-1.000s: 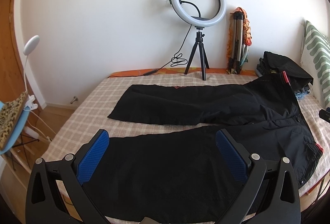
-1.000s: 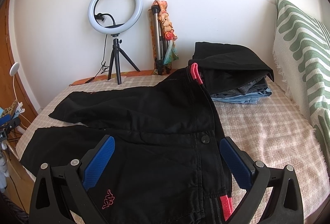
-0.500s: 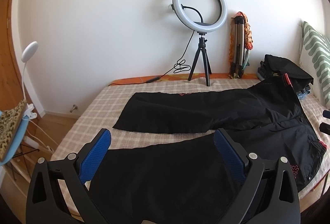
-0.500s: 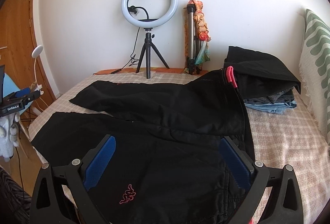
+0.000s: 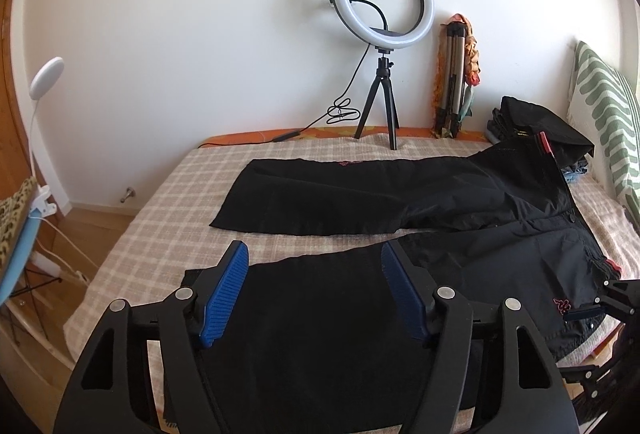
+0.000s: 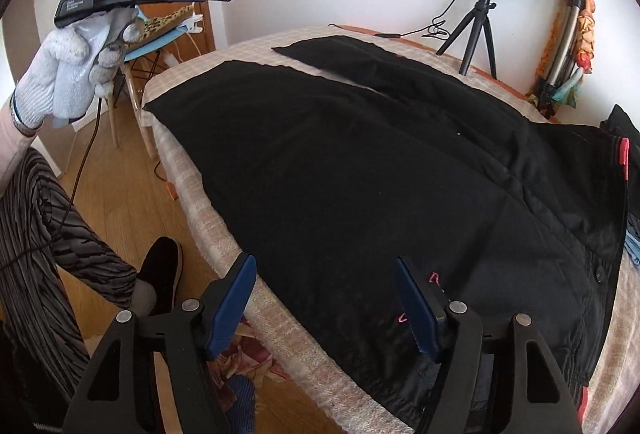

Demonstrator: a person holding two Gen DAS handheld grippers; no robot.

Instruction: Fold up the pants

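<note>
Since a moment ago my right tool (image 6: 326,298) has swung down and rolled toward the near edge of the bed (image 6: 180,170), so the floor, my shoe (image 6: 160,276) and my gloved left hand (image 6: 68,74) have come into its view. My left tool (image 5: 314,288) has barely shifted. Both tools' jaws have just been closing partway; each pair remains apart, with pants cloth lying between the blue pads but not pressed by them, as far as I can tell.

Readable writing: "GenRobot.AI" in white on the side of the left tool's body, seen up and left of my right tool. A small pink logo is stitched on the pants (image 5: 360,314) near the waist; I cannot read it.

The black pants lie spread flat on the checked bed. The near leg runs under and ahead of my left tool, the far leg lies beyond it, and the waist lies to its right, under my right tool. Behind the far leg a ring light (image 5: 384,8) stands on its small tripod. A stack of folded clothes (image 5: 536,130) sits far right of my left tool.
</note>
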